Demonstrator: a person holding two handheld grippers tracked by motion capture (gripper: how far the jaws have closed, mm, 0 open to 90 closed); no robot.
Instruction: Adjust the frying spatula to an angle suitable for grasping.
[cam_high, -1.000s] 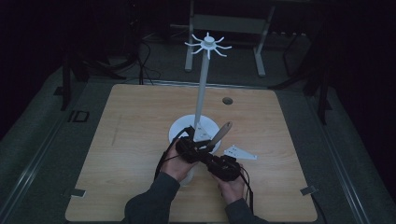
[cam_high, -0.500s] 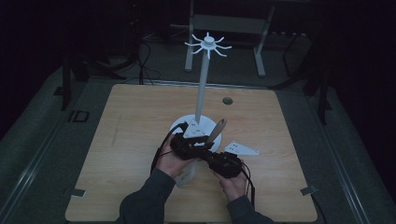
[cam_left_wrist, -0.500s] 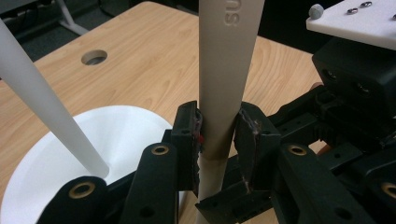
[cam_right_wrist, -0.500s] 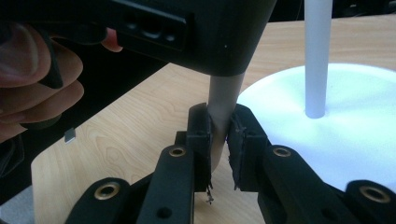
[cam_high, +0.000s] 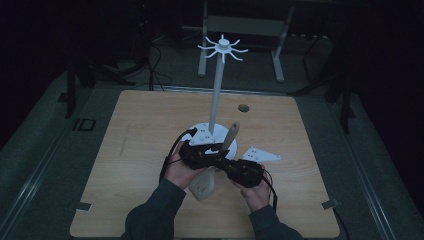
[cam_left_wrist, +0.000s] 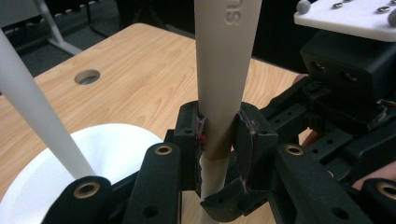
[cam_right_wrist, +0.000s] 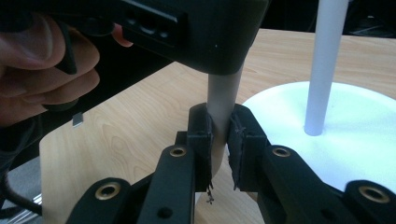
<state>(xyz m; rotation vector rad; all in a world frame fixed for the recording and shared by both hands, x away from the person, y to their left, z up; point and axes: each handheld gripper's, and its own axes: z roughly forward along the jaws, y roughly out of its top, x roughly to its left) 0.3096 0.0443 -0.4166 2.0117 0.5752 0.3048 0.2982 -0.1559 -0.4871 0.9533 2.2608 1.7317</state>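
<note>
The left gripper (cam_left_wrist: 218, 140) is clamping its jaws on the handle of a pale beige spatula (cam_left_wrist: 224, 56). The right gripper (cam_right_wrist: 219, 140) is closing its jaws around the same handle, its pads pressing both sides. Both grippers are holding the spatula (cam_high: 220, 150) tilted, just in front of the white stand (cam_high: 216, 95), its blade end low near the wooden surface (cam_high: 130, 150) and its handle tip rising beside the stand's pole.

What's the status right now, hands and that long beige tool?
Left gripper and right gripper both clamped on beige utensil. Utensil tilted, beside white stand. Nothing blocking.
</note>
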